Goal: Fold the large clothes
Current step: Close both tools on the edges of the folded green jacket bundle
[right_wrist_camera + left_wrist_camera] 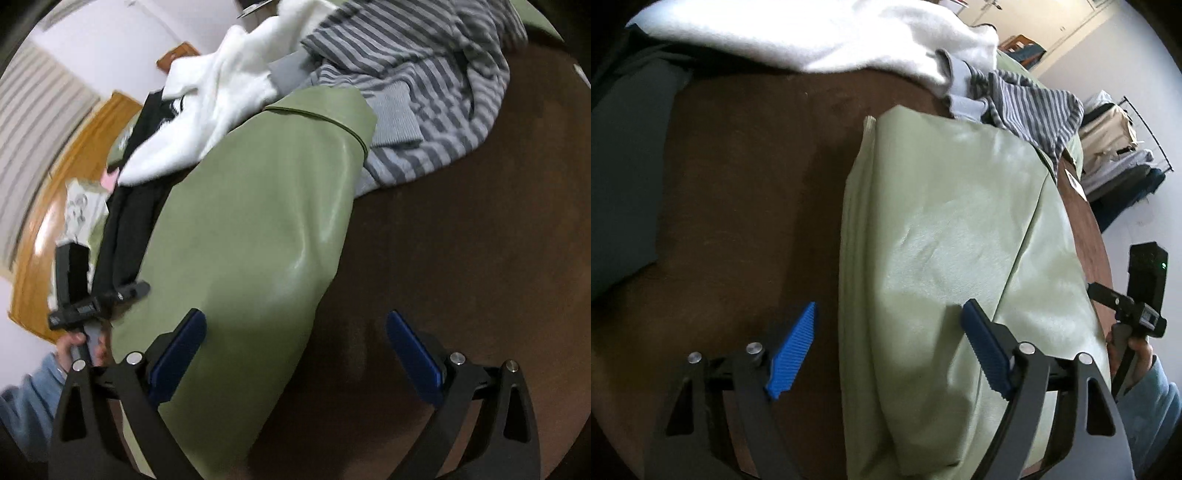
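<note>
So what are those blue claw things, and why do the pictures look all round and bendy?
No robot here: a person holds a grabbing tool in each hand, each with a bendy-lens camera looking along its two blue fingers. One picture comes from the left gripper, the other from the right gripper. In the left one you can even see the person's other hand holding its tool.

On the brown table lies a green garment, already folded into a long shape. Behind it are a striped top and a white cloth.

Both grippers are open over the near end of the green garment. Nothing is held yet.
</note>
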`<state>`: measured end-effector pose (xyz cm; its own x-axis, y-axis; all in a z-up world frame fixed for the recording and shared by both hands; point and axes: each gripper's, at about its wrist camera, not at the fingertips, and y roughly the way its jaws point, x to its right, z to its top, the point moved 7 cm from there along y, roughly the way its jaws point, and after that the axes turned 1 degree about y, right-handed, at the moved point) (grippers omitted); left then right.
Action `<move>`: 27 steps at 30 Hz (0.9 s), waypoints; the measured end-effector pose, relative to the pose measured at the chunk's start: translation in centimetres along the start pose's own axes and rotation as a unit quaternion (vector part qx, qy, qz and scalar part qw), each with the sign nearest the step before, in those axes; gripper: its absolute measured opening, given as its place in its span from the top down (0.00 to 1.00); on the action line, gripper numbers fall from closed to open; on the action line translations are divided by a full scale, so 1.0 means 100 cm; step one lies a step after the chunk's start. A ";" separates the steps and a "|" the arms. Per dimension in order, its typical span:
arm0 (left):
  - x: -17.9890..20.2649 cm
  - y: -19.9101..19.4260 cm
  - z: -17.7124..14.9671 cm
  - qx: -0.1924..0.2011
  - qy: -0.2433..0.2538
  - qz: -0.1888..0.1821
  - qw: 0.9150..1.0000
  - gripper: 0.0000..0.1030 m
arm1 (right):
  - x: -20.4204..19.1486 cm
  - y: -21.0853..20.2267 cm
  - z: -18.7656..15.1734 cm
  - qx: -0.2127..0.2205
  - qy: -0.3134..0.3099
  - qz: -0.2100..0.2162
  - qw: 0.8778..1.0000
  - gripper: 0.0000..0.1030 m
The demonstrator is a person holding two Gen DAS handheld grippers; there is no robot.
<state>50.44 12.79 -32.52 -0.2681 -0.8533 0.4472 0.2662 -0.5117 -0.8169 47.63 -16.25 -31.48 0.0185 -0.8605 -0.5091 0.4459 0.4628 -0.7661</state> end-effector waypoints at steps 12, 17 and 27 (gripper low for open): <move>-0.010 0.011 -0.006 -0.013 -0.013 -0.046 0.999 0.23 | -0.008 0.035 -0.002 -0.031 0.037 0.057 0.997 0.06; -0.009 0.013 -0.005 -0.014 -0.012 -0.060 0.998 0.21 | -0.015 0.045 -0.001 -0.040 0.023 0.067 0.997 0.06; 0.015 0.024 -0.002 -0.041 0.041 -0.040 0.997 0.26 | -0.029 0.054 -0.003 -0.051 -0.036 0.033 0.998 0.17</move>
<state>50.48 10.28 -33.83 -0.3610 -0.7970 0.4843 0.1645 -0.5656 -0.8081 49.72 -11.17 -34.22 0.1097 -0.8388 -0.5333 0.3489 0.5349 -0.7696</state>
